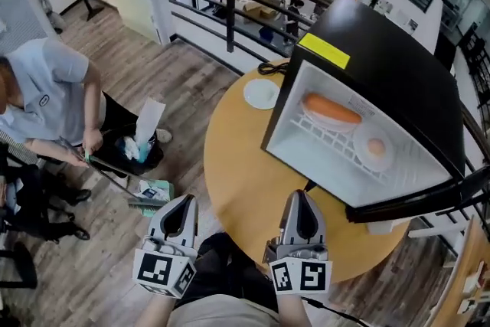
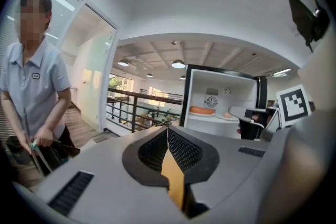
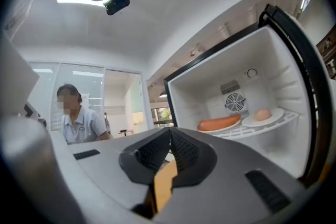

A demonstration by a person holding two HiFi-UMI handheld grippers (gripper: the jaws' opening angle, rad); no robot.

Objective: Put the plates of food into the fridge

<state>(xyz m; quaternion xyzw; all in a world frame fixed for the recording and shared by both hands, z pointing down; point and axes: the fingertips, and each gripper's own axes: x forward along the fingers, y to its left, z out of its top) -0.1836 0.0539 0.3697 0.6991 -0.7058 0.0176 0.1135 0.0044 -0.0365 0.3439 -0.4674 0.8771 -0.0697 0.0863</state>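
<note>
Plates [image 1: 318, 121] on fridge rack [image 1: 337, 145] | right gripper [image 1: 300, 199] over table [image 1: 245, 157] edge

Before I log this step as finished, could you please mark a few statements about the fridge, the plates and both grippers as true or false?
1. The fridge door is shut. False: it stands open.
2. The sausage plate and the second food plate both sit on the wire shelf inside. True.
3. The left gripper holds a plate. False: its jaws are together with nothing between them.
4. The right gripper is shut and empty. True.
5. The white dish on the table carries the sausage. False: it looks bare; the sausage is in the fridge.
</note>
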